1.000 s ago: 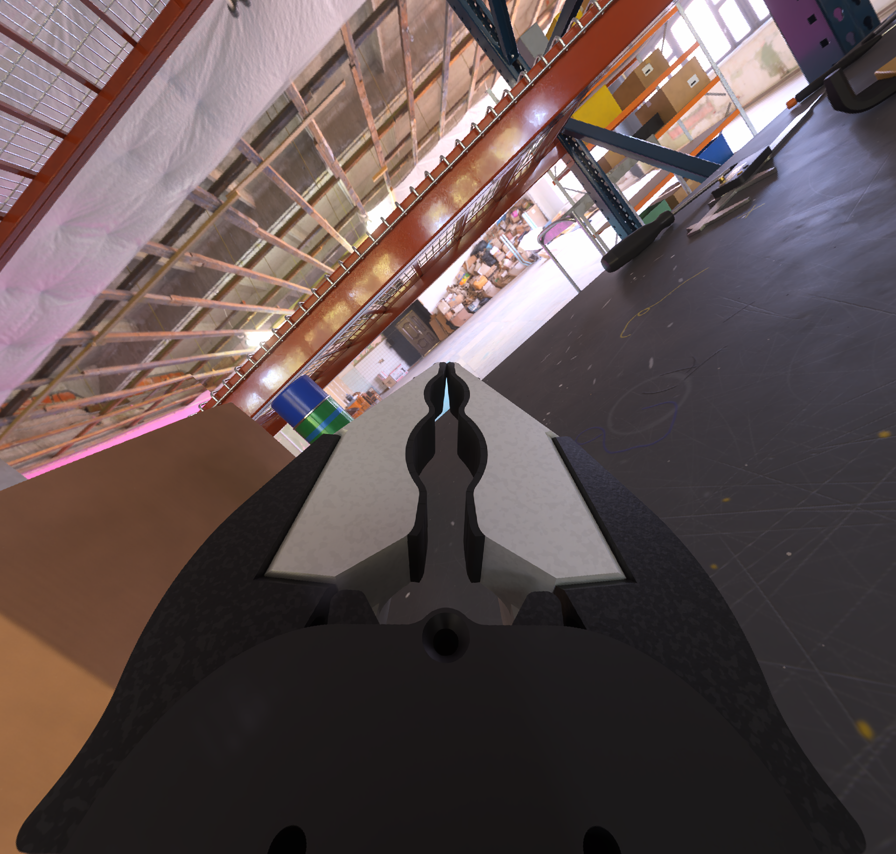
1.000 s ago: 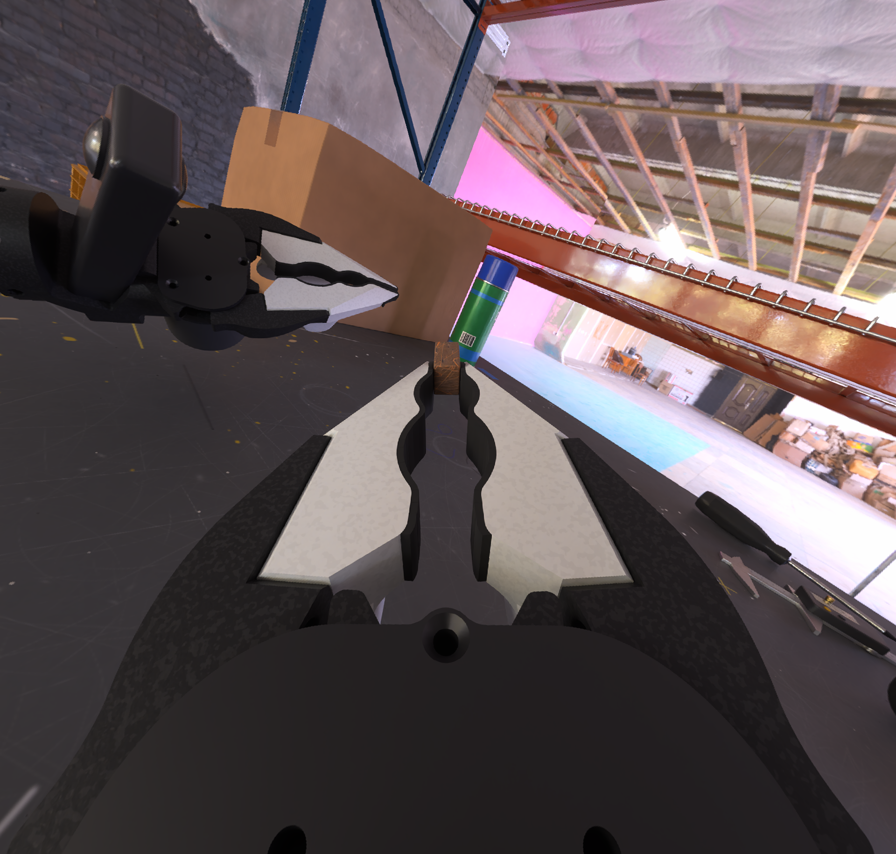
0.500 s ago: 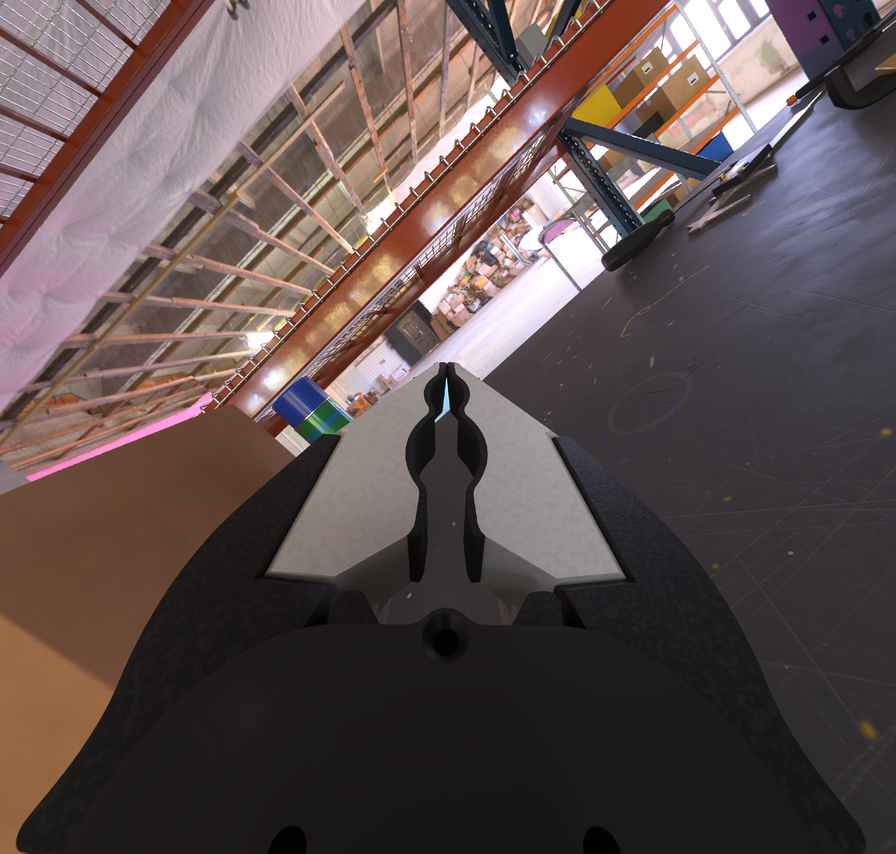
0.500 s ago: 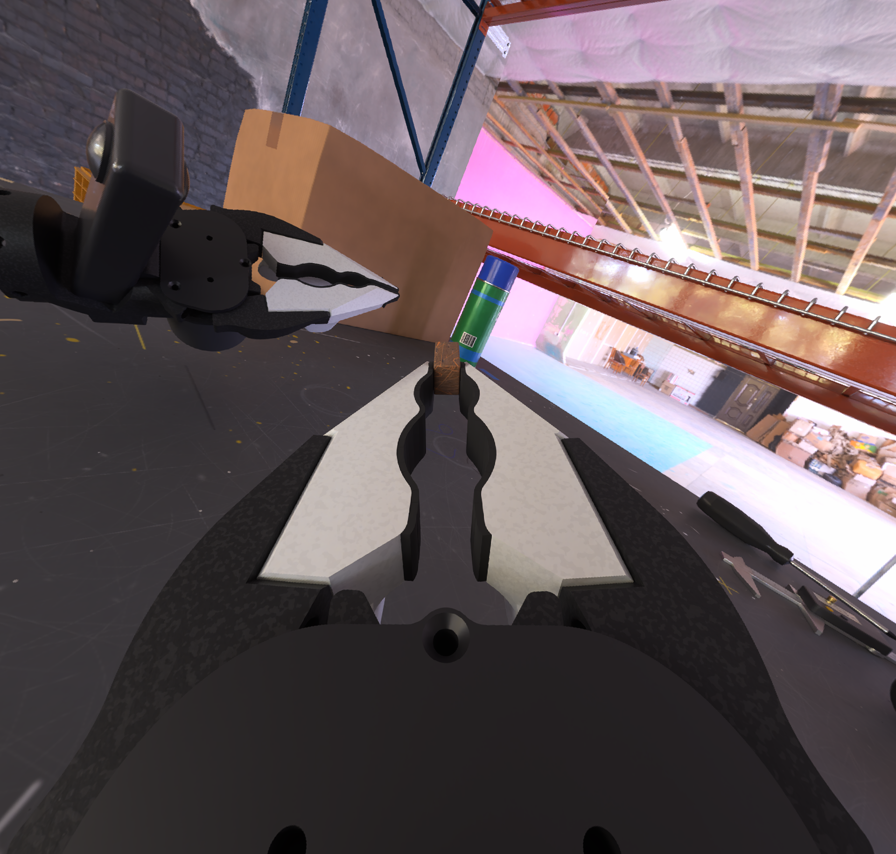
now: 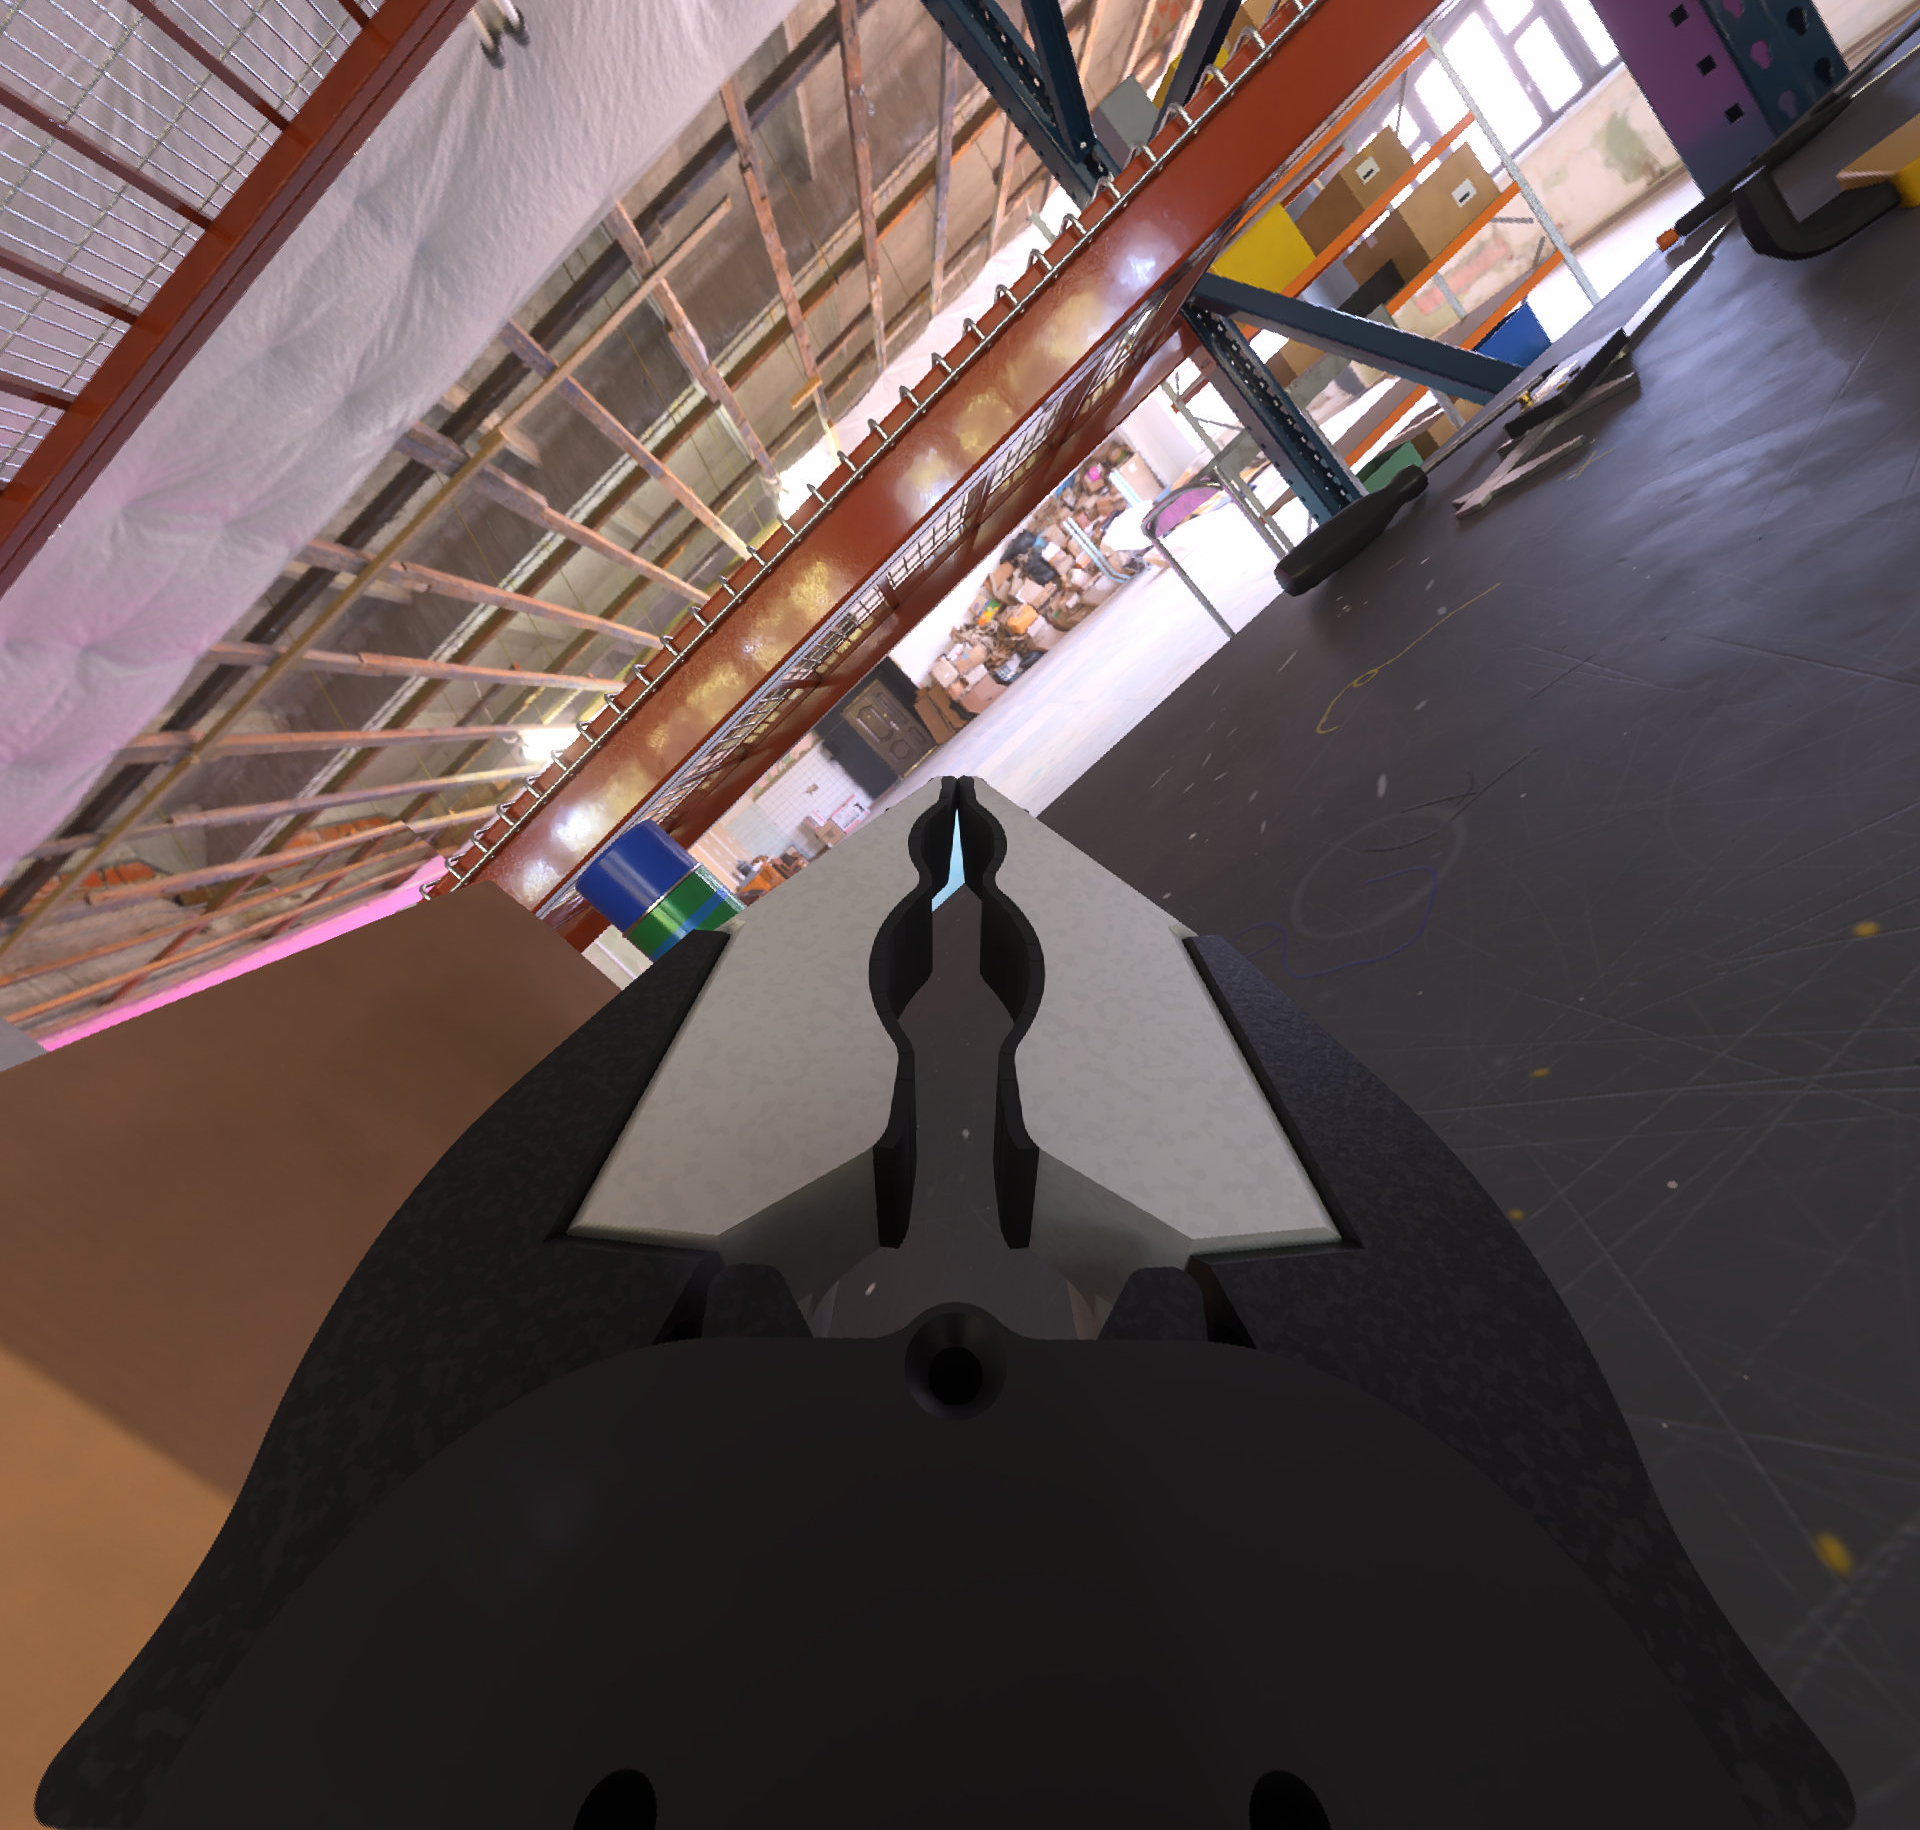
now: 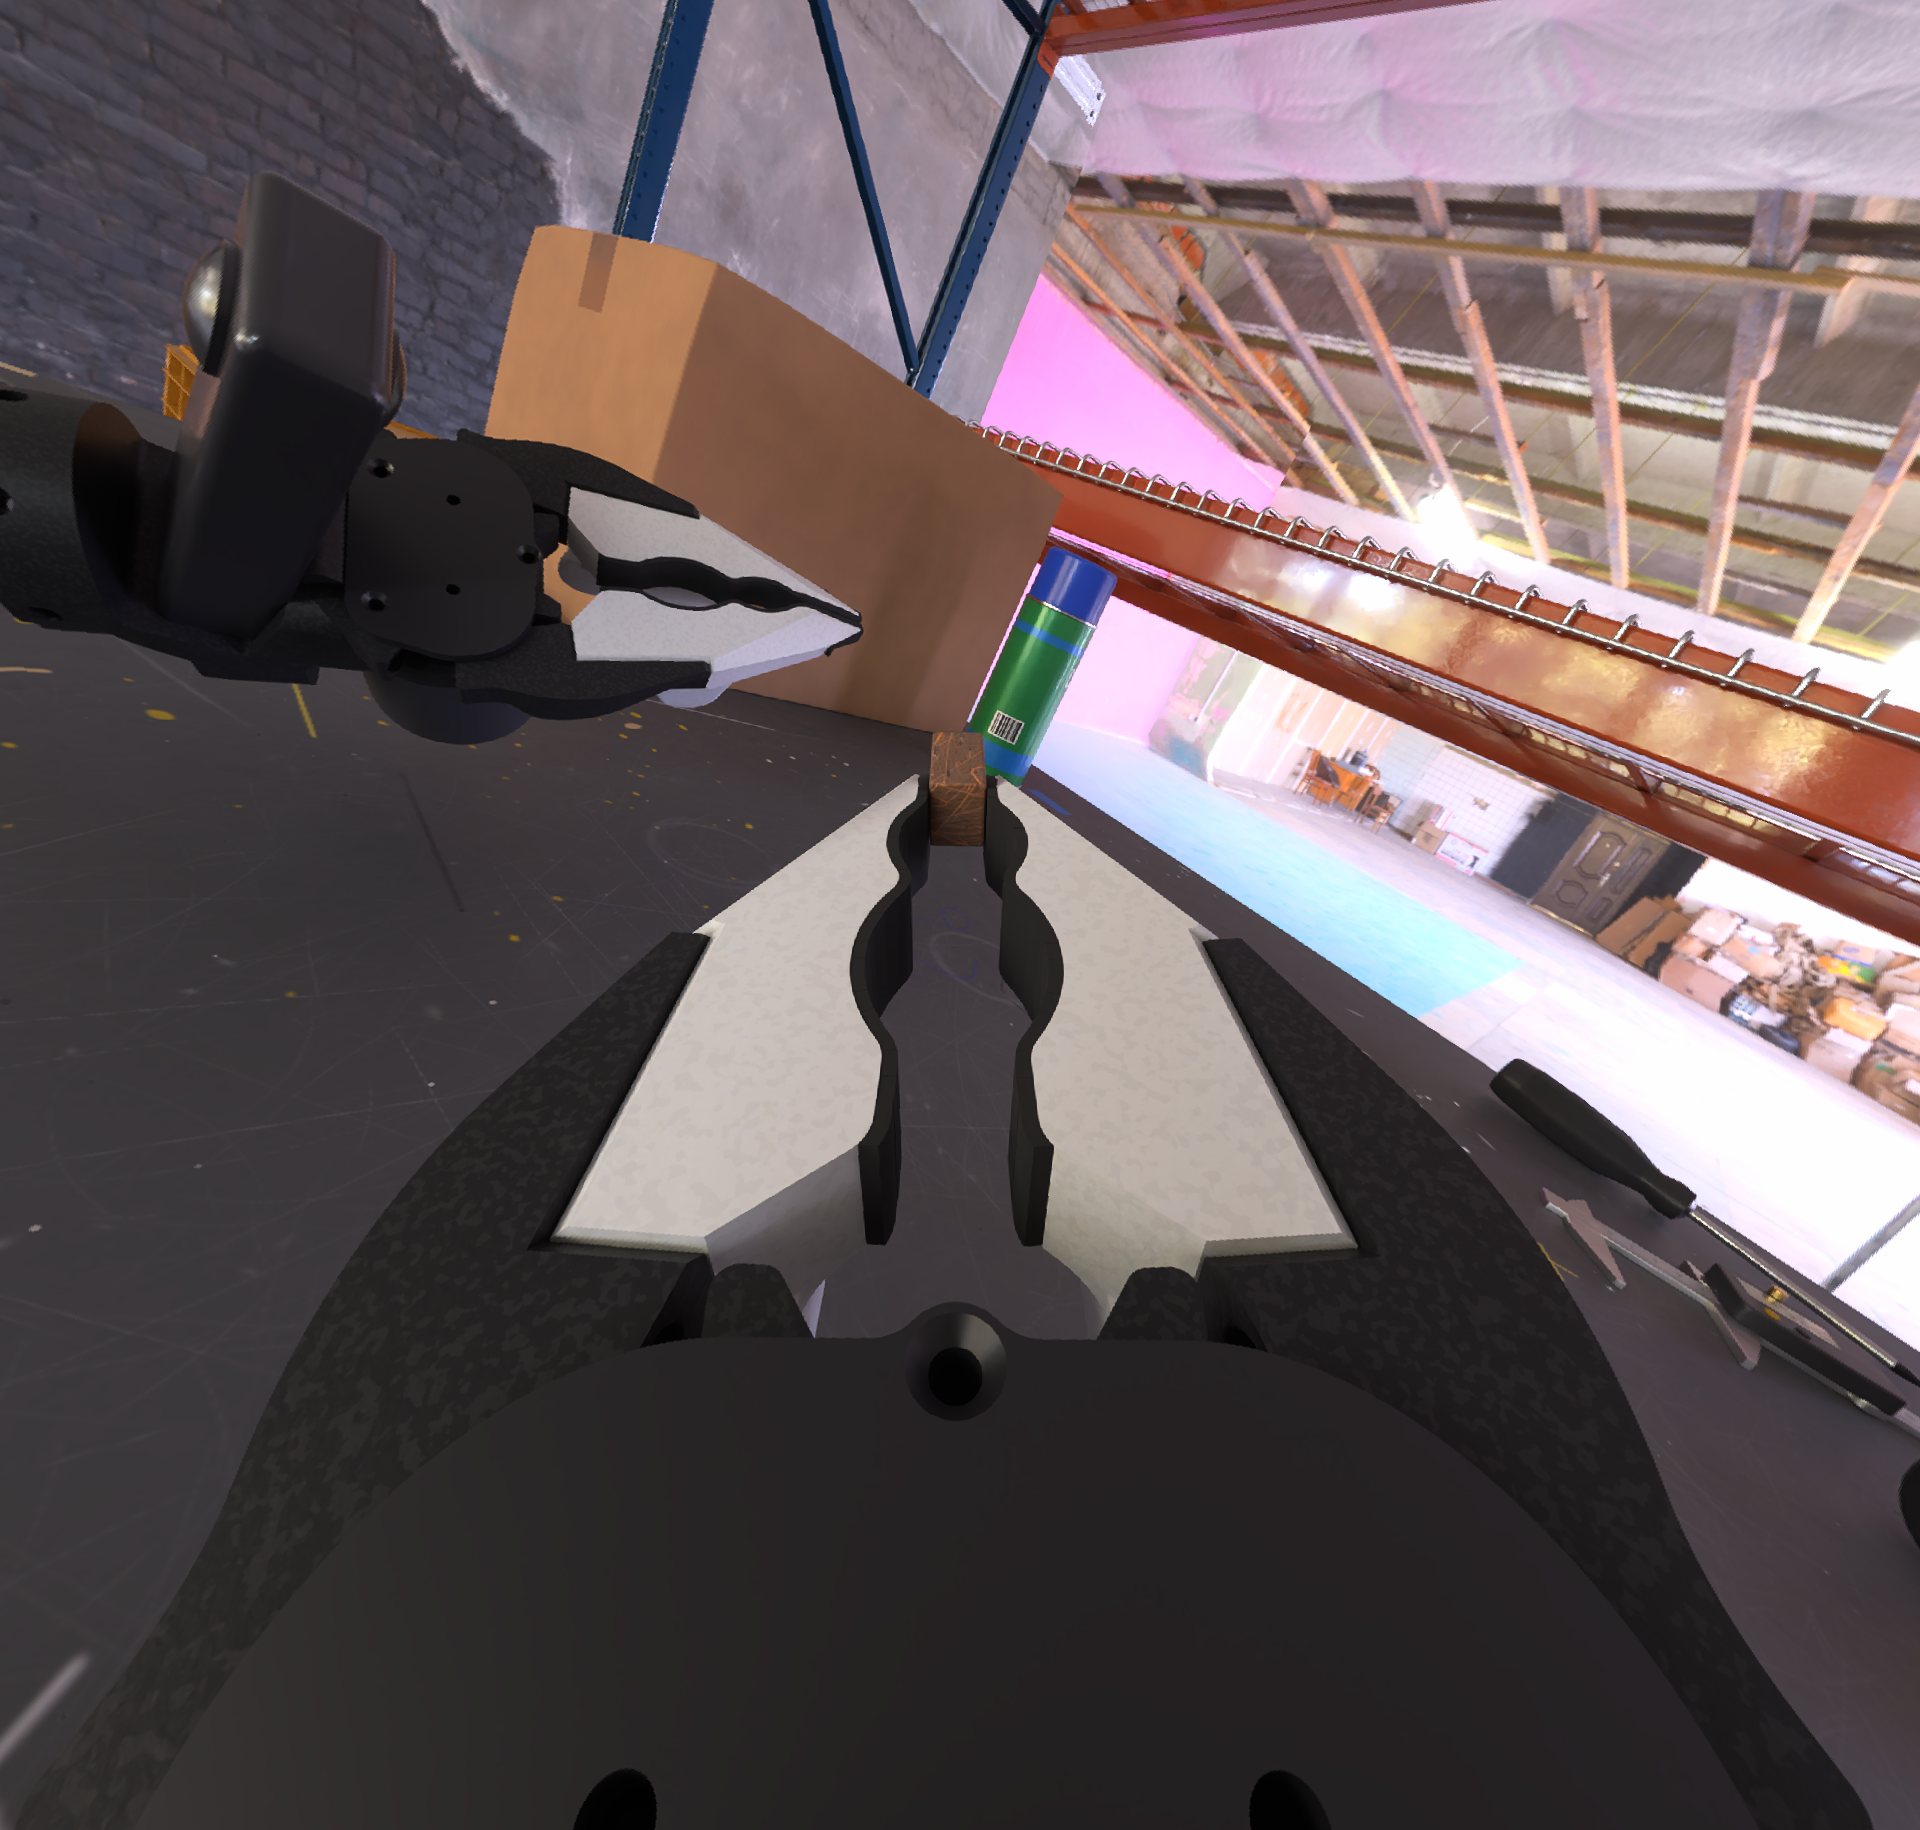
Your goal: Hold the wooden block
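Observation:
A small brown wooden block (image 6: 957,791) sits pinched between the tips of my right gripper (image 6: 957,806), above the dark floor. My right gripper is shut on it. My left gripper (image 5: 957,793) is shut and empty, its tips touching. It also shows in the right wrist view (image 6: 831,627), to the upper left of the block and apart from it. The block does not show in the left wrist view.
A large cardboard box (image 6: 769,492) stands behind the left gripper; it also fills the left of the left wrist view (image 5: 260,1157). A green and blue spray can (image 6: 1034,668) stands just beyond the block. A black-handled screwdriver (image 6: 1590,1141) and metal tools (image 6: 1745,1313) lie at right.
The left gripper has drifted very slightly to the right in the right wrist view. My right gripper still holds the block in the same place.

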Action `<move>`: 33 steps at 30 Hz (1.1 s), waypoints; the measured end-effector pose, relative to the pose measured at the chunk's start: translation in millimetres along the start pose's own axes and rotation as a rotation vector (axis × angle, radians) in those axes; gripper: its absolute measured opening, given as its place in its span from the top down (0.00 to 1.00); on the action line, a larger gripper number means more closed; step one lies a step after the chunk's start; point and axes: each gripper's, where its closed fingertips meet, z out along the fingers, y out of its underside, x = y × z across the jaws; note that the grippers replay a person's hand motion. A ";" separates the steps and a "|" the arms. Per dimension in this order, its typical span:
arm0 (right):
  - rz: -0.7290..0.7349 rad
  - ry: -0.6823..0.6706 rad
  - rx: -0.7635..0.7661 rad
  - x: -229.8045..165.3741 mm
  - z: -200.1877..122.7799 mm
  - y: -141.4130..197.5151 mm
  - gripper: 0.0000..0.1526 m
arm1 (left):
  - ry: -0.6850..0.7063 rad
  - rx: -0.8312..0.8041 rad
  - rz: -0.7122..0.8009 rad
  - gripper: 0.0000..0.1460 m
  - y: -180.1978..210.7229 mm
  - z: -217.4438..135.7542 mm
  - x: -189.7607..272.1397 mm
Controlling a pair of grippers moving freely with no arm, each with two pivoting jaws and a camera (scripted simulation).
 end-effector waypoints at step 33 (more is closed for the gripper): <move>0.004 0.001 0.001 0.5 -0.4 0.1 0.94 | -0.010 0.001 -0.006 1.00 0.3 0.0 -1.9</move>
